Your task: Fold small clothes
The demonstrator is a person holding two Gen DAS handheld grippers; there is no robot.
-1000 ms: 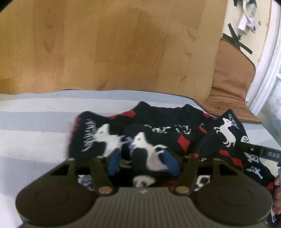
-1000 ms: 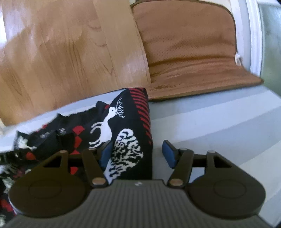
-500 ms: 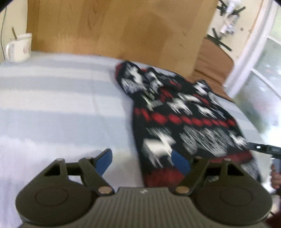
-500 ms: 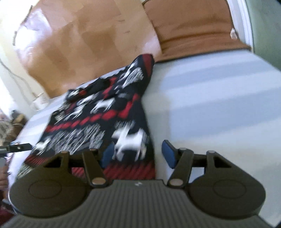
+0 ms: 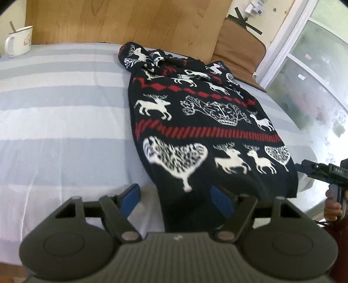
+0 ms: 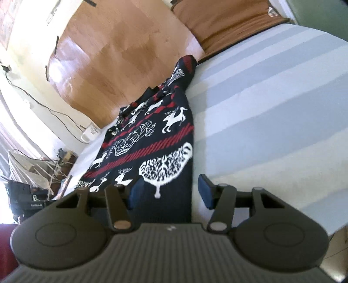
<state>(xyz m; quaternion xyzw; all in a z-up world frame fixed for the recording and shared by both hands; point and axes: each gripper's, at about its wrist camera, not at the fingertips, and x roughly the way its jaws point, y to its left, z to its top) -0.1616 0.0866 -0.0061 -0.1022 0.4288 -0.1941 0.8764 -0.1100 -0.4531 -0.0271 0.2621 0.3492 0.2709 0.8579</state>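
A small dark knitted sweater (image 5: 204, 122) with white deer, trees and red bands lies spread on the striped sheet; its sleeves are bunched at the far end. It also shows in the right wrist view (image 6: 152, 143). My left gripper (image 5: 176, 196) is open at the sweater's near left hem corner, with the dark hem lying between its blue pads. My right gripper (image 6: 170, 192) is open at the near right hem corner, hem fabric between its pads. The right gripper also shows at the edge of the left wrist view (image 5: 322, 172).
The sweater lies on a bed with a light blue and white striped sheet (image 5: 61, 113). A wooden headboard (image 5: 130, 19) stands behind, a brown cushion (image 5: 239, 39) at its right. A white mug (image 5: 19, 41) stands far left. A window (image 5: 315, 71) is at the right.
Both grippers have pulled back from the sweater's far end to its near hem. The left gripper, shut on fabric a second ago, is open now. The sweater now lies stretched out flat.
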